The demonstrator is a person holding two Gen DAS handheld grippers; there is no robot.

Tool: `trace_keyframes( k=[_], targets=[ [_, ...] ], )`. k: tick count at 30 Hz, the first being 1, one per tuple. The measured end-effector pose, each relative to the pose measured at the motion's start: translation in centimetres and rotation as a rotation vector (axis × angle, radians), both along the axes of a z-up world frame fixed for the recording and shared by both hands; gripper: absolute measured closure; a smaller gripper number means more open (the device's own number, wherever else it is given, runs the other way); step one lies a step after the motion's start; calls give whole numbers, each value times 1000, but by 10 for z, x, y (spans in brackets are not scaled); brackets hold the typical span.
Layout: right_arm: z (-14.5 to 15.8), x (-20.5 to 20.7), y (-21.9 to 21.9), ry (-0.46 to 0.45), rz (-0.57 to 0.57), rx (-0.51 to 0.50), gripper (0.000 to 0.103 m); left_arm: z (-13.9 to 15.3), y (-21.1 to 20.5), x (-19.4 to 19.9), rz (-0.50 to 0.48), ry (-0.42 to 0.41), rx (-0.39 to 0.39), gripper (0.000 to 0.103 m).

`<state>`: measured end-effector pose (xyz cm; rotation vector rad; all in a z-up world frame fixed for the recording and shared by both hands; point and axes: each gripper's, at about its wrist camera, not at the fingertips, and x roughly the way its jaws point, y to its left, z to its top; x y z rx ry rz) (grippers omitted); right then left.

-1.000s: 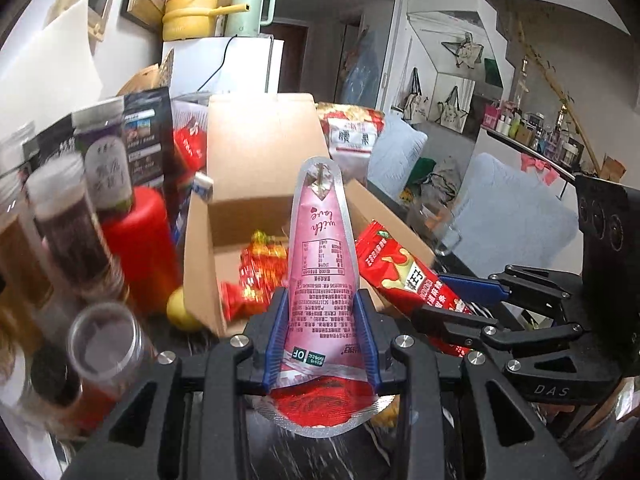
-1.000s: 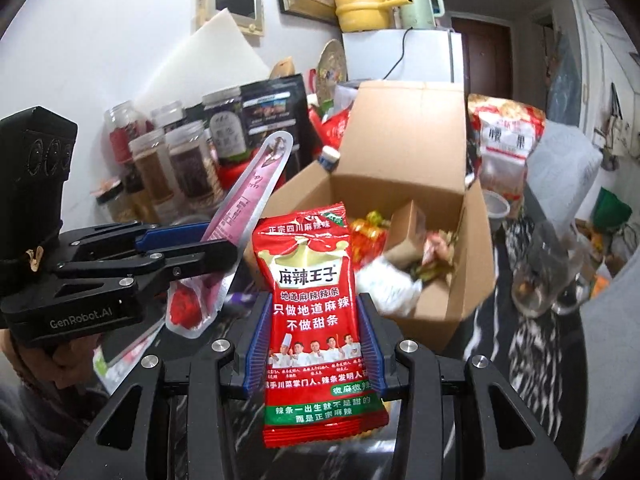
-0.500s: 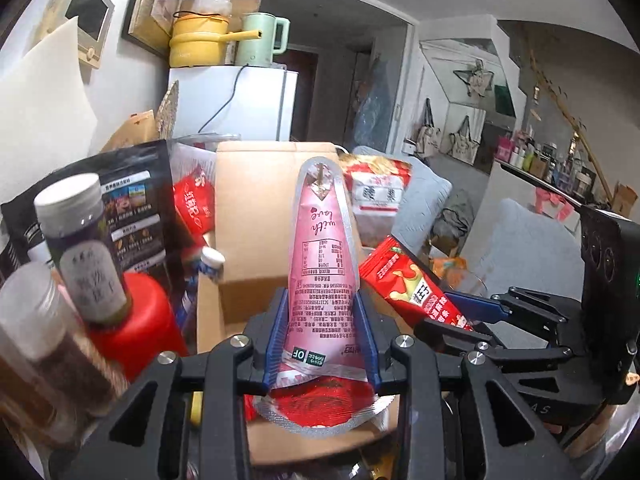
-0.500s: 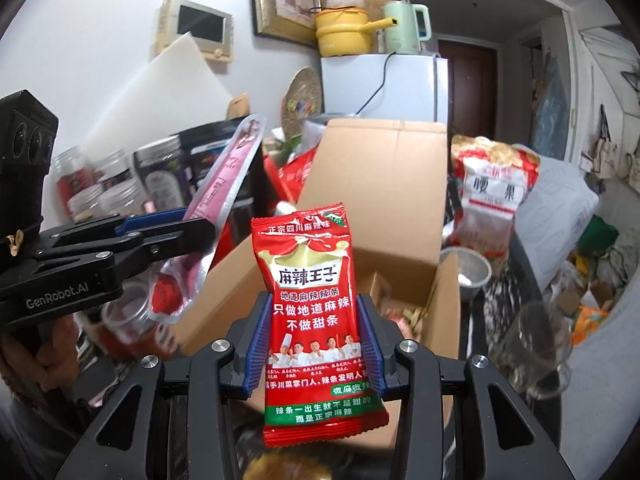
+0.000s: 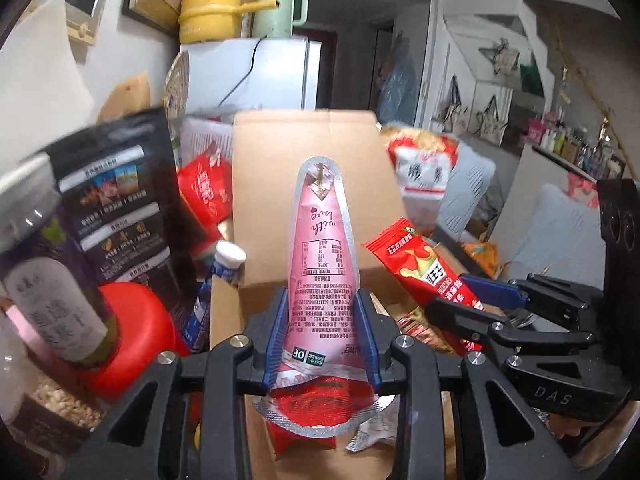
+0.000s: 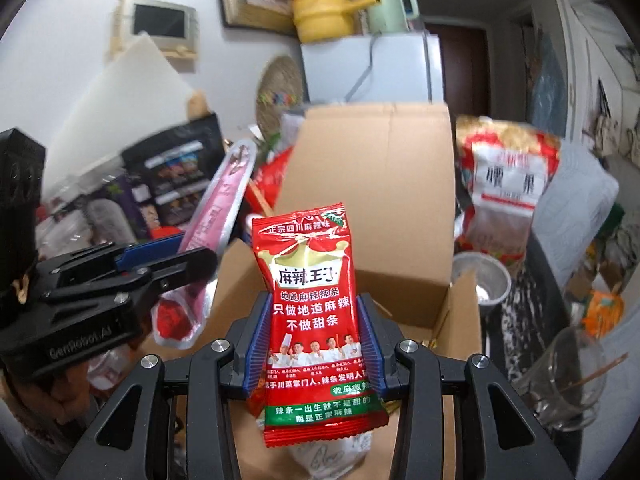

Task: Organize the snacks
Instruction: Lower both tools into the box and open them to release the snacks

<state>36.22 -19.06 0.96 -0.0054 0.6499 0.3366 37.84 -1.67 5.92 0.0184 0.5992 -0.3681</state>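
My left gripper (image 5: 322, 336) is shut on a tall pink pouch (image 5: 322, 256) that stands upright between its blue pads. My right gripper (image 6: 314, 340) is shut on a red spicy-strip packet (image 6: 310, 300) with white lettering. Both hover over the open cardboard box (image 5: 304, 184), whose back flap (image 6: 372, 184) stands up behind the snacks. In the left wrist view the right gripper (image 5: 472, 300) comes in from the right with the red packet (image 5: 424, 264). In the right wrist view the left gripper (image 6: 176, 256) comes in from the left with the pink pouch (image 6: 224, 196).
Jars and a black snack bag (image 5: 116, 204) crowd the left, with a red lid (image 5: 136, 328) below. A large red-and-white bag (image 6: 508, 184) leans right of the box, beside a metal bowl (image 6: 480, 280) and a glass (image 6: 572, 376). A white fridge (image 5: 256, 76) stands behind.
Both grippers have moved forward with their snacks, from in front of the box to over it. The box's inside has dropped below them. Grips are unchanged.
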Motion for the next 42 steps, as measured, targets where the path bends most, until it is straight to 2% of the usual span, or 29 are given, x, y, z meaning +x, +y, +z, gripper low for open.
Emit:
trace_keyframes(
  k=[3, 6, 14, 22, 33, 37, 42],
  targets=[
    [-12, 10, 1, 29, -26, -45, 62, -12, -4, 10, -5, 42, 7, 70],
    [-21, 16, -4, 68, -22, -17, 62, -24, -8, 17, -17, 83, 10, 70],
    [-33, 26, -10, 121, -61, -31, 61, -49, -19, 31, -12, 166, 41, 70],
    [-48, 38, -12, 171, -85, -55, 61, -62, -28, 36, 3, 184, 109, 70],
    [-63, 45, -7, 241, -90, -81, 57, -79, -26, 51, 29, 283, 133, 68],
    [-61, 45, -8, 239, -98, -88, 53, -82, -29, 52, 48, 303, 166, 68],
    [-57, 42, -9, 227, -104, -96, 48, -79, -29, 50, 52, 289, 166, 68]
  ],
)
